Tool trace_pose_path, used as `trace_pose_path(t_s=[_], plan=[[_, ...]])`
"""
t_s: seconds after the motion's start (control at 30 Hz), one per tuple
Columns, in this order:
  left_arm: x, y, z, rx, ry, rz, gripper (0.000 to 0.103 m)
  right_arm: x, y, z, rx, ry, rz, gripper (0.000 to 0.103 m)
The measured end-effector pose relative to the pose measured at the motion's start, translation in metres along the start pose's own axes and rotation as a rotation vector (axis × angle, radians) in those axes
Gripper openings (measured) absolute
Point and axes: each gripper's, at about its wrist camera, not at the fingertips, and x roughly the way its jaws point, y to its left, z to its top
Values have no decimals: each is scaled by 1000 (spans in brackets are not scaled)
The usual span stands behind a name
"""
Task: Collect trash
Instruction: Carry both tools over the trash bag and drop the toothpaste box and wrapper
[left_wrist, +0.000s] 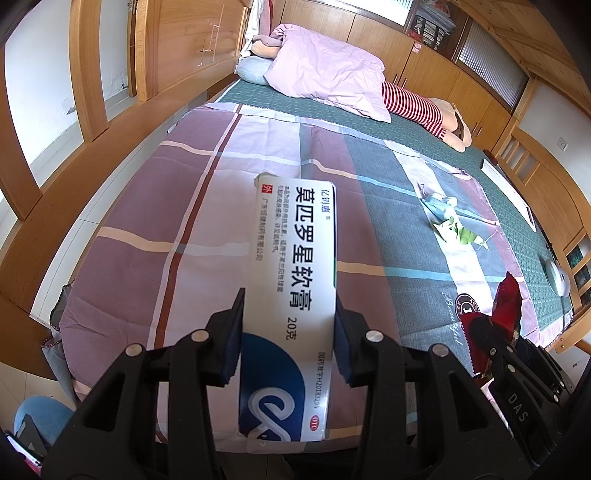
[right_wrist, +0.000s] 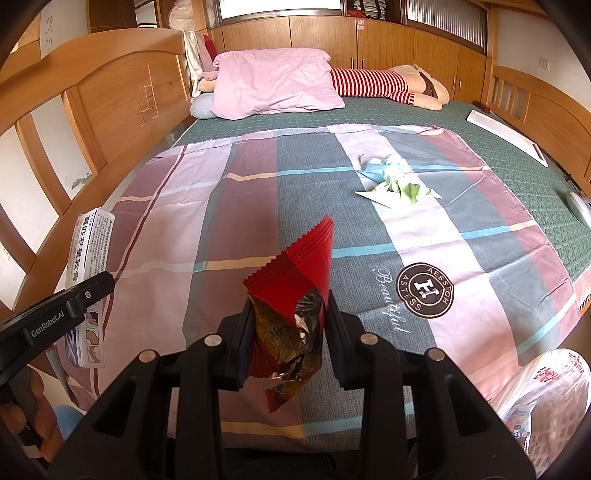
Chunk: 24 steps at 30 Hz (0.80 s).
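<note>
- A bed (right_wrist: 332, 114) with a green patterned cover fills both views, framed by a wooden headboard (right_wrist: 122, 92) on the left.
- A plaid sheet (right_wrist: 229, 206) in mauve, grey and pale pink lies spread over the near part of the bed.
- A pink pillow (right_wrist: 277, 83) rests at the far end, with a plush toy in a red-striped shirt (right_wrist: 373, 83) lying just beside it.
- A white printed plastic bag (right_wrist: 546, 398) sits at the near right edge of the sheet.
- The left gripper (left_wrist: 290, 332) has its pads pressed against both sides of a white-and-blue medicine box (left_wrist: 295, 258), held above the sheet.
- The right gripper (right_wrist: 288, 332) is clamped on a crumpled red snack wrapper (right_wrist: 295, 288), lifted off the sheet.
- Crumpled blue and green paper scraps (right_wrist: 391, 181) lie on the sheet, well apart from both grippers.
</note>
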Motion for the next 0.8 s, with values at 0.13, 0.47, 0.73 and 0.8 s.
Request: trace_pose_path(t_s=[0.13,0.47,0.73,0.8], plan=[[0,0,0,1,0,-3,42,0,-1,0,1,-2,1,35],[-5,-23,-1,-4,26,-396,42,-43,-66,7,60,-36,-21,35],[-17,-93,-20,100,102,-650,42,-64,-181,-45,201,299,-73,47],[-23,-124,-34,173,143,-707,42,-73,-203,-56,256,338,-101,60]])
